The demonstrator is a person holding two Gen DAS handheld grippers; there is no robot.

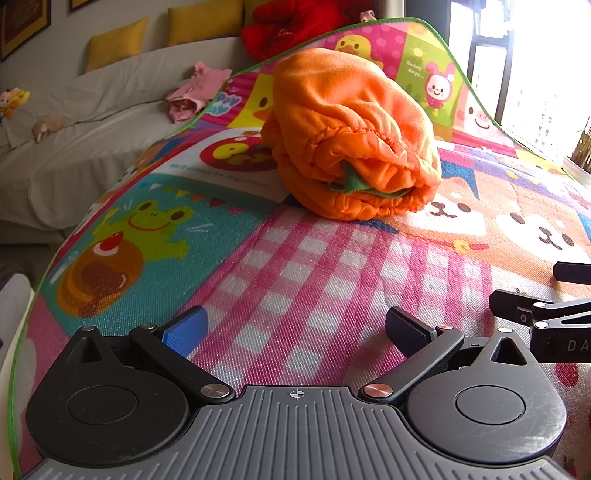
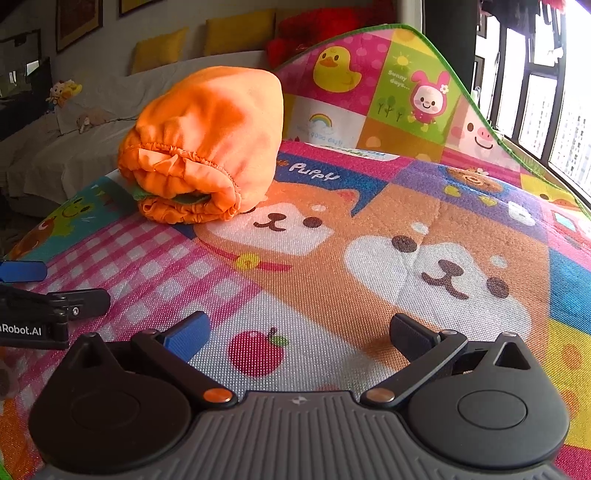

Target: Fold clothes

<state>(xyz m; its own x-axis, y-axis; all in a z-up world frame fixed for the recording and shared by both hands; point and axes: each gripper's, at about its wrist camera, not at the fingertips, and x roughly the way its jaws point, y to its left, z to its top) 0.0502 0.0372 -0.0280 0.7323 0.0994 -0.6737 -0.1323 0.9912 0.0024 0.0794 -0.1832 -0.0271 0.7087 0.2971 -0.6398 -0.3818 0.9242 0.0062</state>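
Spread wide under everything: a bright cartoon-printed woven play mat point(image 1: 332, 280) with a green hem, patterned in pink gingham, frogs, ducks and puppy faces point(image 2: 369, 236); far edge curled up against the window side. Behind and left of it, a long sofa draped in a pale grey-white cover point(image 1: 92, 122), lined with mustard-yellow cushions point(image 1: 114, 44), with a red plush heap point(image 1: 291, 26) at its far end and a crumpled pink garment point(image 1: 195, 92) lying on the seat beside the mat's edge. Small soft toys point(image 1: 13, 101) farther left on the cover.

Resting on the mat, well ahead of both tools: the folded orange fleece garment with gathered elastic hem point(image 1: 351, 136), bundled into a thick roll, a strip of green fabric showing between its layers. In the right wrist view, the same bundle point(image 2: 207, 147) ahead and to the left, beside the nearer puppy face, touching nothing but the mat.

Left gripper point(image 1: 295, 332): jaws spread wide apart, blue pad point(image 1: 186, 332) on one side and black pad point(image 1: 406, 328) on the other, only gingham mat between them, nothing held. Right gripper point(image 2: 299, 336): jaws likewise wide apart, empty, over the printed red apple point(image 2: 256, 352), fingers not visibly touching cloth. Each tool glimpsed at the edge of the other's view, side by side and near, short of the garment. Nothing lying between either tool and the orange bundle.
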